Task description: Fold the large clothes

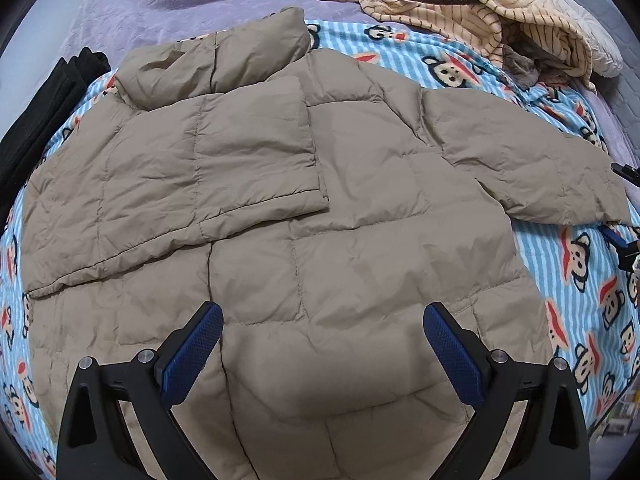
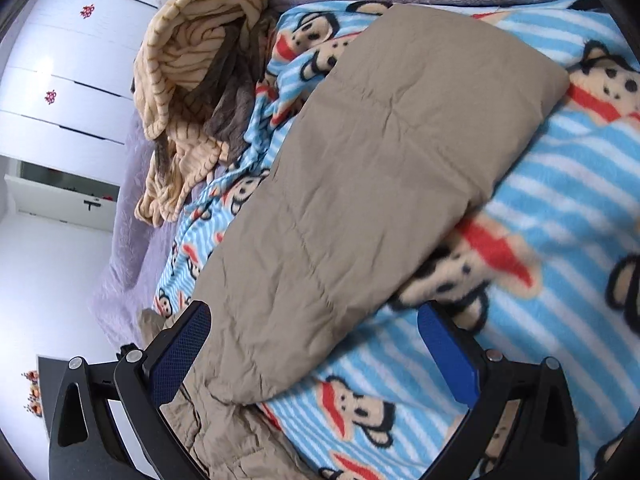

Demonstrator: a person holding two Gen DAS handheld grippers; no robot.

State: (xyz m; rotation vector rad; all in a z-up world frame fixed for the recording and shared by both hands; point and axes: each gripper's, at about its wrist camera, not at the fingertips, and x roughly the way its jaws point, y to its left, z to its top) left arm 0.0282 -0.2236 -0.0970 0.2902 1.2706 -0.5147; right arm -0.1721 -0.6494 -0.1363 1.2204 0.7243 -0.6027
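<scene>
Lilac bedding covers the bed (image 1: pixel 168 4), and over it lies a blue striped monkey-print blanket (image 1: pixel 576 280). Spread flat on that blanket is the tan puffer jacket (image 1: pixel 320 208), one sleeve folded across its chest, the other sleeve (image 2: pixel 360 184) stretched out to the side. A striped cream garment (image 1: pixel 500 16) is heaped near the bed's far corner, with dark clothing (image 1: pixel 48 112) at the opposite edge. Left tongs (image 1: pixel 323 340) hover wide apart over the jacket's hem, gripping nothing; right tongs (image 2: pixel 314 344) stand wide around the outstretched sleeve, pads not pressing it.
</scene>
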